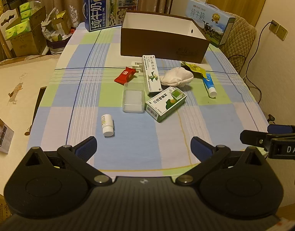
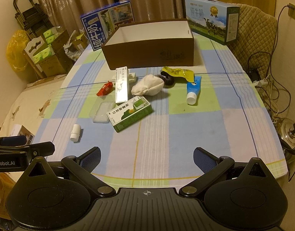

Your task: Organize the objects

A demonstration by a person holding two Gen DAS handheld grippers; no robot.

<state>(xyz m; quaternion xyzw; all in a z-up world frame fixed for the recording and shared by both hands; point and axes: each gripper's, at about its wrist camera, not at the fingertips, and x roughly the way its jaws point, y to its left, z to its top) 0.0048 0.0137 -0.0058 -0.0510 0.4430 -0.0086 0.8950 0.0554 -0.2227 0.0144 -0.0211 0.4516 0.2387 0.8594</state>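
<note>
Both claws hang spread wide over the near edge of the checked worktop (image 1: 128,134), nothing between their pads. Ahead of the left claw (image 1: 143,146) lies a white pill bottle (image 1: 107,125); beyond it a green medicine box (image 1: 165,104). Ahead of the right claw (image 2: 147,158), farther off, lies a blue tube (image 2: 193,90) (cap toward the claw) before the open brown box (image 2: 147,50).
</note>
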